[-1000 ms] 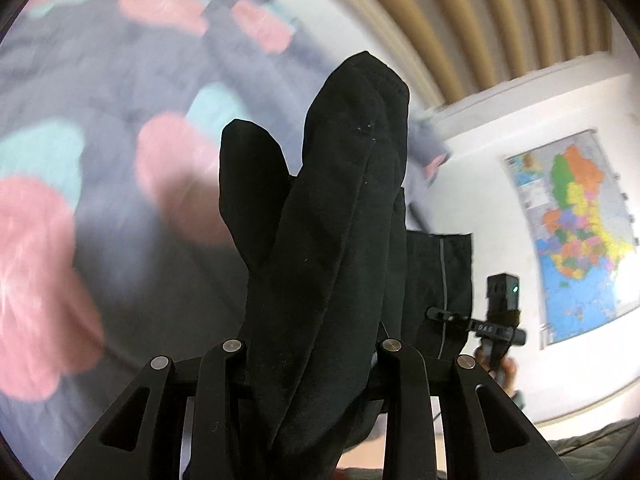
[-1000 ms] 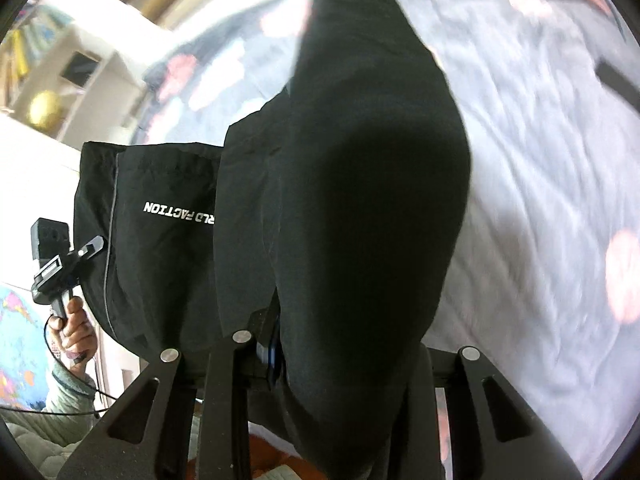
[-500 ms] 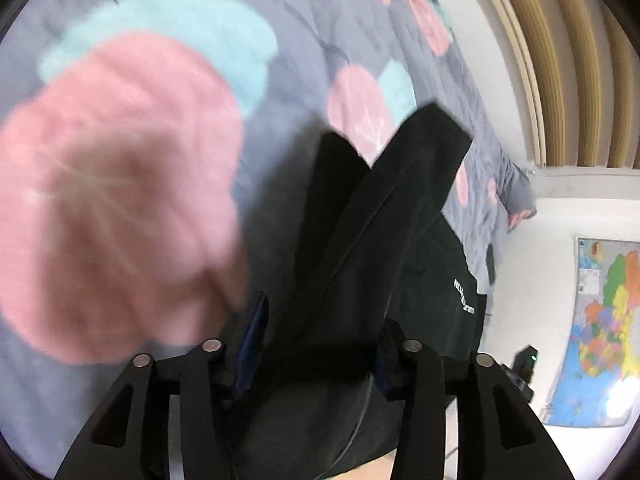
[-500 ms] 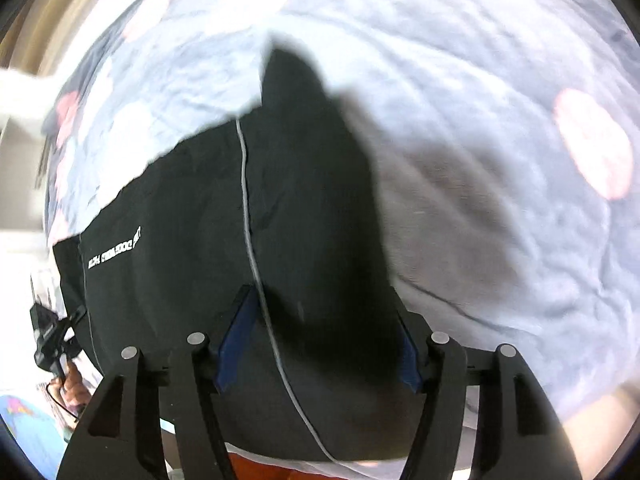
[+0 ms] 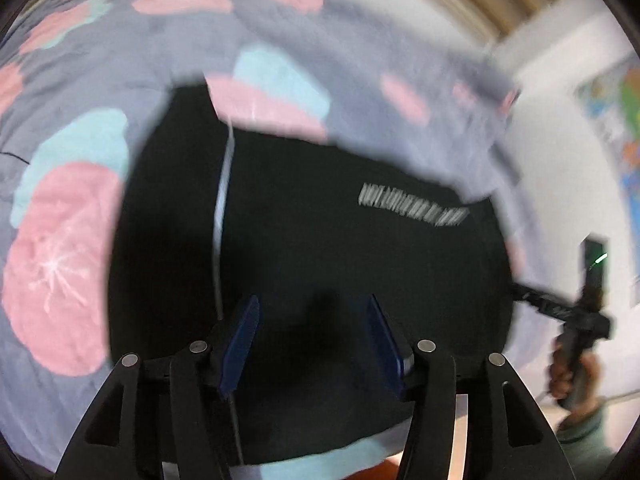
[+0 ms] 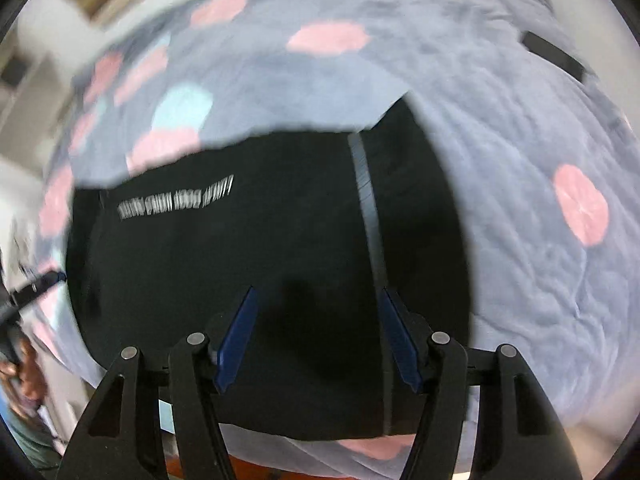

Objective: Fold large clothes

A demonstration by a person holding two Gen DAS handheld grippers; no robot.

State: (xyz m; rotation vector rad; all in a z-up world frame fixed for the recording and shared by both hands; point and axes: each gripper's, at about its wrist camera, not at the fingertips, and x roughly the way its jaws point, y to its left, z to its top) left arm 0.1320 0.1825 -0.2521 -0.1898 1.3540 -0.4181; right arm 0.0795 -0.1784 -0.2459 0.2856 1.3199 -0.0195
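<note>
A black garment (image 5: 320,240) with white lettering (image 5: 414,205) and a thin pale stripe (image 5: 220,208) lies spread flat on a grey flowered bedspread (image 5: 160,40). My left gripper (image 5: 312,300) hangs over its near part; the jaws are opening and nothing sits between the blue pads. The right wrist view shows the same garment (image 6: 260,248), its lettering (image 6: 174,202) and its stripe (image 6: 366,200). My right gripper (image 6: 318,291) is open above the cloth near the stripe, holding nothing. Both views are motion-blurred.
The bedspread (image 6: 520,160) reaches out on all sides of the garment. A black strap-like thing (image 6: 552,56) lies far right on it. A person's hand (image 5: 568,368) grips the other gripper's handle at the right. A coloured map (image 5: 616,120) hangs on the white wall.
Both grippers held bunched black cloth a second ago. They have opened and let it go, and the garment now lies flat on the bed under them.
</note>
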